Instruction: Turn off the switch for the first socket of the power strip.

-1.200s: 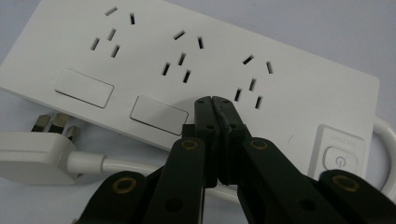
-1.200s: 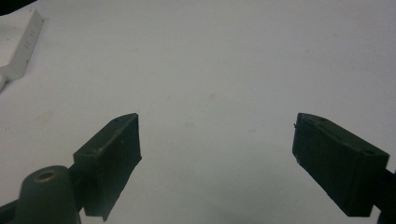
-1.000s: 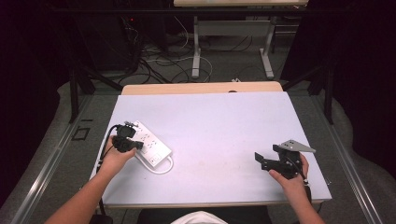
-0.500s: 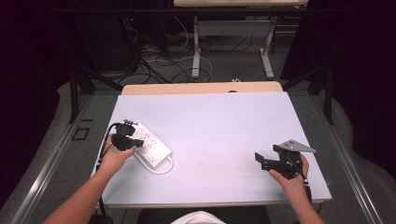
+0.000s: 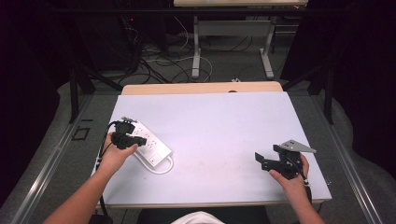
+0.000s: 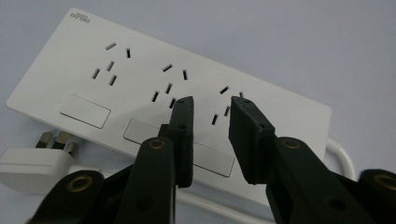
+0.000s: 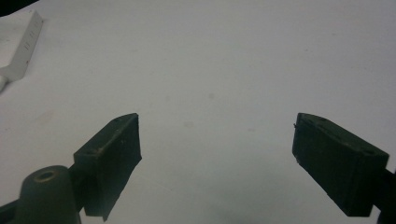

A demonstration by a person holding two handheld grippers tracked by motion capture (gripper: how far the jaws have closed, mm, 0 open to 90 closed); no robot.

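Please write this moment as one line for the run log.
left tongs: open, over power strip | plug: beside strip, unplugged | right tongs: open wide, empty, above table

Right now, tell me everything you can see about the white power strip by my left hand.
The power strip is a flat white rectangular block, plastic by its look, lying face up near the table's left edge. It has three socket groups in a row, each with a blank rectangular button beside it, and small grey lettering at one corner. Its white cable loops out from one end, and its white plug lies alongside. The left gripper hovers over the last socket group, jaws slightly apart.
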